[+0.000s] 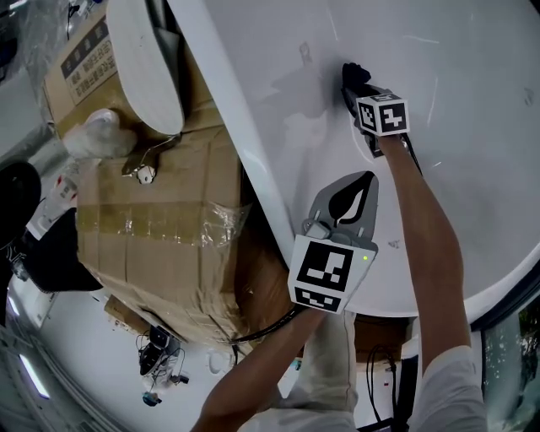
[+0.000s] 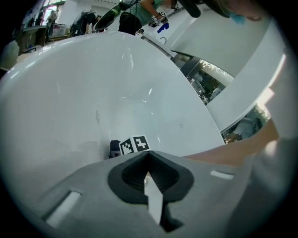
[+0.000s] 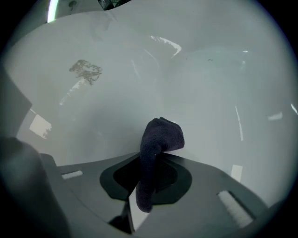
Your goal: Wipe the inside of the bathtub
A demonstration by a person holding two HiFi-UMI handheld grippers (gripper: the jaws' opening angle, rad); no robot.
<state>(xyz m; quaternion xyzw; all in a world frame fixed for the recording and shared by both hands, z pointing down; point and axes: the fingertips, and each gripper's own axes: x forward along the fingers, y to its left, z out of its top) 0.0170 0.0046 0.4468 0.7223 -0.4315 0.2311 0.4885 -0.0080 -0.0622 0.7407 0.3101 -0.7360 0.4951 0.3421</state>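
Observation:
The white bathtub (image 1: 472,152) fills the upper right of the head view. My right gripper (image 1: 349,78) reaches deep into it, shut on a dark blue cloth (image 3: 159,138) whose bunched end presses against the tub's inner wall (image 3: 209,93). In the head view the cloth (image 1: 354,71) shows as a dark tip ahead of the marker cube. My left gripper (image 1: 364,179) hovers nearer the rim, its jaws shut with nothing between them (image 2: 148,157). From the left gripper view the tub interior (image 2: 93,83) spreads ahead, with the right gripper's marker cube (image 2: 134,145) low in it.
A taped cardboard box (image 1: 160,228) stands against the tub's left side, with a white oval lid (image 1: 143,59) on it. A greyish smudge (image 3: 85,69) marks the tub wall. Cables (image 1: 160,354) lie on the floor below. A person (image 2: 135,14) stands beyond the tub.

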